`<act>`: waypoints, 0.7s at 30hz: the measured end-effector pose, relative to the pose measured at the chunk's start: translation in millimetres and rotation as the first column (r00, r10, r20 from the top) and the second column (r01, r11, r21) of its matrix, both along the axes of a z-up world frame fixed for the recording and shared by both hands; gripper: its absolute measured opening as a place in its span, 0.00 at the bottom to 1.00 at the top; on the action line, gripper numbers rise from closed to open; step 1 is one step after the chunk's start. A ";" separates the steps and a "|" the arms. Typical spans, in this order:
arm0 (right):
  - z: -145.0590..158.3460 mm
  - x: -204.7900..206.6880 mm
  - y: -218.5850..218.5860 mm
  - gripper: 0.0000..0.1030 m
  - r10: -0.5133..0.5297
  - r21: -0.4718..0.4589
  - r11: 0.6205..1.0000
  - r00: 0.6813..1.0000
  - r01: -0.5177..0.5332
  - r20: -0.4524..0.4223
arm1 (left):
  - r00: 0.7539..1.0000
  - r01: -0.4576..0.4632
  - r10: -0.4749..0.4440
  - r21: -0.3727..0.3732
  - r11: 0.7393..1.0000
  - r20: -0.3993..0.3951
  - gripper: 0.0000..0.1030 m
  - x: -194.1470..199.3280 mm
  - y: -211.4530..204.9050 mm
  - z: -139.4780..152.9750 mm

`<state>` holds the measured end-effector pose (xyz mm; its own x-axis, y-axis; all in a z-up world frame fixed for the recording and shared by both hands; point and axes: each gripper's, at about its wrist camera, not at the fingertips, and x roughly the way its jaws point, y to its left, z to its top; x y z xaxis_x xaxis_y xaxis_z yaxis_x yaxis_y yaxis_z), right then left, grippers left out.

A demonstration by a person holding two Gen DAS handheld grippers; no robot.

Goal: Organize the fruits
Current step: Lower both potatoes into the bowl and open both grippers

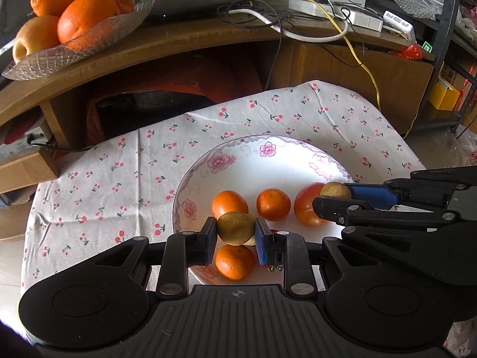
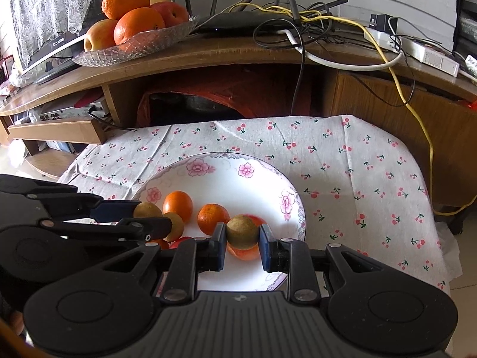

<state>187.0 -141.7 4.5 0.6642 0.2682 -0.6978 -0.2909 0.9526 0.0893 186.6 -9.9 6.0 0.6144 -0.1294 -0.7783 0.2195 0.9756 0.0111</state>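
A white flowered plate [image 1: 268, 143] [image 2: 220, 156] lies on a cherry-print cloth. On it are three small oranges [image 1: 273, 204] [image 2: 213, 214], a red fruit [image 1: 305, 210] [image 2: 246, 253] and a loose brown fruit [image 2: 176, 223]. My left gripper [image 1: 235, 235] [image 2: 150, 217] is shut on a round brown fruit [image 1: 235, 227] [image 2: 147, 209] just above the plate's near side. My right gripper [image 2: 242, 238] [image 1: 332, 197] is shut on a second brown fruit [image 2: 242, 231] [image 1: 335, 190], held over the red fruit. The two grippers stand side by side above the plate.
Behind the cloth-covered table [image 1: 119, 161] runs a wooden stand [image 1: 179, 41]. On it are a glass dish [image 1: 98, 41] [image 2: 143, 44] of big oranges and apples, a black router [image 2: 238, 22], tangled cables [image 1: 298, 21] and a white power strip [image 2: 417, 49].
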 end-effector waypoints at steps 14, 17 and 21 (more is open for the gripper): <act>-1.6 0.4 -1.7 0.25 -0.003 0.005 1.000 1.000 0.003 -0.012 | 1.000 0.000 0.000 0.007 1.000 -0.005 0.37 0.3 0.3 -2.2; -2.4 0.6 -2.0 0.25 -0.004 0.003 1.000 1.000 0.004 -0.015 | 1.000 0.000 0.000 0.008 1.000 -0.007 0.38 0.2 0.4 -3.0; -1.6 0.7 -2.9 0.25 -0.007 0.006 1.000 1.000 0.007 -0.017 | 1.000 -0.001 0.002 0.005 1.000 -0.005 0.40 0.1 0.5 -2.7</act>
<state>187.6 -144.6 2.9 0.6539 0.2677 -0.7076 -0.2823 0.9541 0.1001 186.7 -9.4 3.3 0.6110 -0.1244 -0.7818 0.2181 0.9758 0.0152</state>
